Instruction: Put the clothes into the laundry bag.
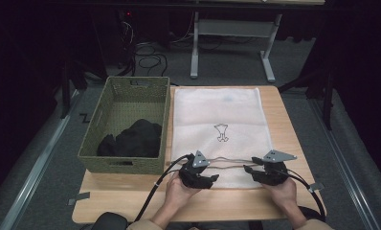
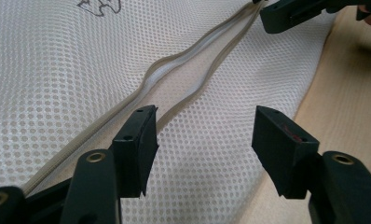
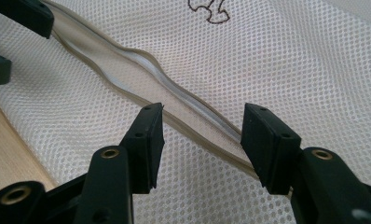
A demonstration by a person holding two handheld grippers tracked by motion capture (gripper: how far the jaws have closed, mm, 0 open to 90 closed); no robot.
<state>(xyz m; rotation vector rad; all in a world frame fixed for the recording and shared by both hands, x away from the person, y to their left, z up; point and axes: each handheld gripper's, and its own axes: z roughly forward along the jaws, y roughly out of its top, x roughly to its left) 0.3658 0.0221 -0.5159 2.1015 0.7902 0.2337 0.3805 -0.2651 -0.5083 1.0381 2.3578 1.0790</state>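
White mesh is laid flat across the wooden table (image 1: 274, 201): a zippered laundry bag (image 1: 217, 115), with its near hem just short of the table's front edge. Both hands are seen at that hem from the high view, the left gripper (image 1: 204, 176) and the right gripper (image 1: 253, 171) set apart along the beige zipper (image 1: 231, 161).

From the left gripper view, its jaws are held released, nothing between the pads, the mesh and zipper (image 2: 183, 65) lying beneath; the right gripper's tip (image 2: 286, 16) is caught farther along the same zipper line. From the right gripper view (image 3: 202, 135), the jaws are likewise spread, straddling the zipper (image 3: 141, 65), whose tapes are parted and rippled.

A small printed emblem (image 1: 221, 132) is marked mid-bag. To the left, a woven green basket (image 1: 95, 143) is set touching the bag's edge, dark clothing (image 1: 133, 139) heaped inside. Bare wood is left on the right and front.
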